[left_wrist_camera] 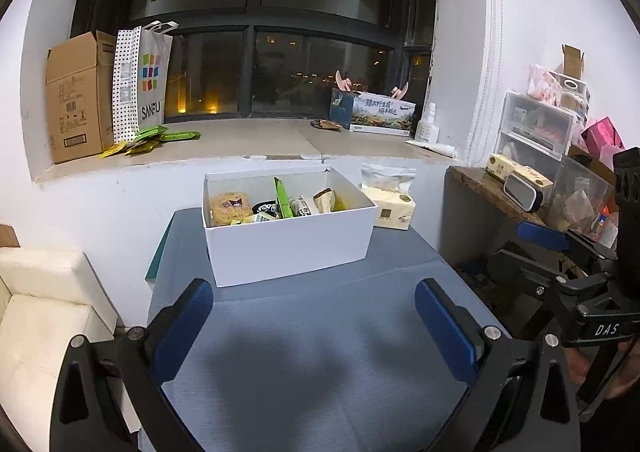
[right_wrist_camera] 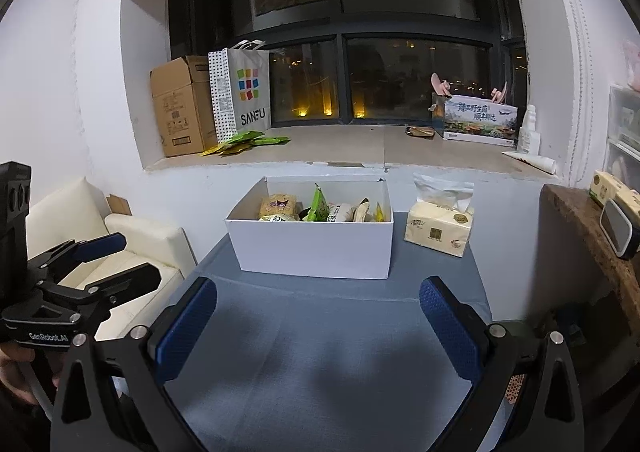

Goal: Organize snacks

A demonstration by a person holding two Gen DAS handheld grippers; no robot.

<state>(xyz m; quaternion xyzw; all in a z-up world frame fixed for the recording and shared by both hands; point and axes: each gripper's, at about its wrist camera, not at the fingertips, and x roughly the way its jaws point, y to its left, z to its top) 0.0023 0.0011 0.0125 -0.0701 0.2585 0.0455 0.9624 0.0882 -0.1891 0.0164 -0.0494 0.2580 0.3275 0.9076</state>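
Snacks (left_wrist_camera: pixel 276 204) are sitting inside white box (left_wrist_camera: pixel 288 240) at far end of blue table (left_wrist_camera: pixel 320 332), tissue pack (right_wrist_camera: pixel 438 230) just beside it. Left gripper (left_wrist_camera: pixel 314 318) and right gripper (right_wrist_camera: pixel 318 322) are hovering spread wide, gripping nothing.

a tissue pack (right_wrist_camera: pixel 439 229) sits on the blue table (right_wrist_camera: pixel 320 352); a cardboard box (right_wrist_camera: pixel 182 106) and sanfu bag (right_wrist_camera: pixel 245 92) stand on the windowsill (right_wrist_camera: pixel 360 150).
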